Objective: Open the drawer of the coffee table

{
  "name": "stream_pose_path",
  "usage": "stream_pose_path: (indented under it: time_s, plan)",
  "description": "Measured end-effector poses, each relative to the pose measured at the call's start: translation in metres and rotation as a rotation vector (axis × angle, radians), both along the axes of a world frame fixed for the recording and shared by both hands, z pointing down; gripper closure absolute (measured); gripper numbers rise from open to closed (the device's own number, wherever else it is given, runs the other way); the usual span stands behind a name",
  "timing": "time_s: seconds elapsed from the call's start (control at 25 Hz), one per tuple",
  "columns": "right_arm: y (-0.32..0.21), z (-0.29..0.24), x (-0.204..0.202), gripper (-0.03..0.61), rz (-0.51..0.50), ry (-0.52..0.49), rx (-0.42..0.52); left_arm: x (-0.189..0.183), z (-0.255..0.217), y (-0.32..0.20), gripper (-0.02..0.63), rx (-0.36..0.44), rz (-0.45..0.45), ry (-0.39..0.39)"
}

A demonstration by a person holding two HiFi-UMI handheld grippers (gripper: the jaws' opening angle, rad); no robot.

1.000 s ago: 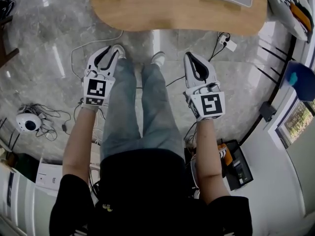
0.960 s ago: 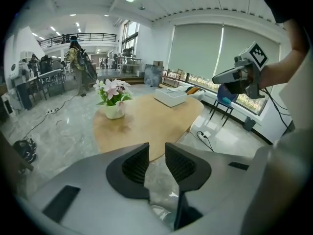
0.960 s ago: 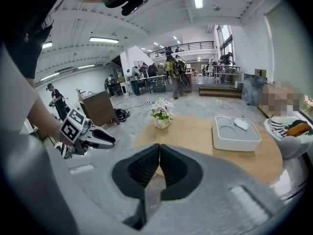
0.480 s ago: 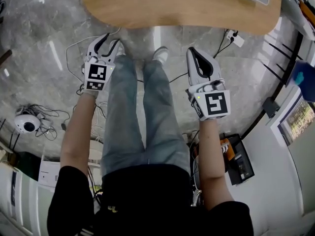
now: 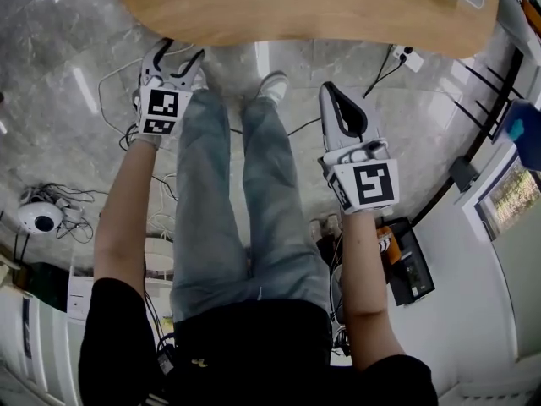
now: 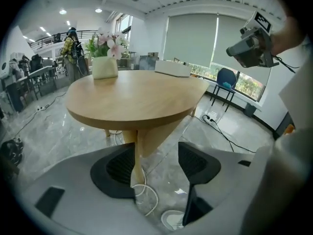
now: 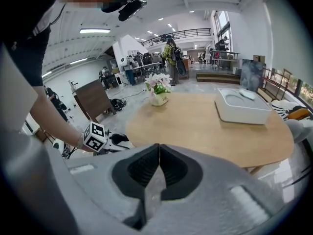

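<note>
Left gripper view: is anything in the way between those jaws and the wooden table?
Nothing visible does. The jaws of the left gripper are opening, with nothing between them. Ahead lie only marble floor and a white cable before the wooden table. No drawer shows in any view.

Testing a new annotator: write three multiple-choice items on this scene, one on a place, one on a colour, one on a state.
1. The flower pot stands: A on the floor; B on the wooden table; C on a shelf.
2. The chair by the window is: A blue; B red; C yellow.
3. The right gripper has its jaws: A wide apart; B gripping a cable; C shut, empty.
Key: B, the pot sits on the tabletop; A, its seat and back are blue; C, they meet with nothing between.
</note>
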State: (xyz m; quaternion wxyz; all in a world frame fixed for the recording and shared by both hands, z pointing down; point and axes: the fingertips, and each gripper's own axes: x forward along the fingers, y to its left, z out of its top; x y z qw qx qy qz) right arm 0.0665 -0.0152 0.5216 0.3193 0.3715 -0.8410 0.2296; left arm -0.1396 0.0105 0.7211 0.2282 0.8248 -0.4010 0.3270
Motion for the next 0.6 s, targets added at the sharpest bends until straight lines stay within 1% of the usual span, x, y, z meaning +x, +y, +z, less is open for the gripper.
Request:
stream_pose_path:
  time_s: [0.2, 0.44, 0.56, 0.6]
  plan:
    - [0.009, 0.021, 0.009, 0.578, 0.024, 0.008, -0.038, 0.007, 0.019, -0.016, 0.336, 0.029, 0.032, -0.016]
    - [0.017, 0.035, 0.016, 0.578, 0.058, 0.011, -0.069, 0.013, 0.035, -0.033, 0.339, 0.039, 0.077, 0.000]
    - [0.018, 0.036, 0.020, 0.578, 0.077, 0.008, -0.074, 0.015, 0.036, -0.041, 0.387, 0.050, 0.089, 0.006]
    - [0.018, 0.036, 0.022, 0.578, 0.081, 0.009, -0.075, 0.017, 0.036, -0.042, 0.390, 0.054, 0.098, 0.006]
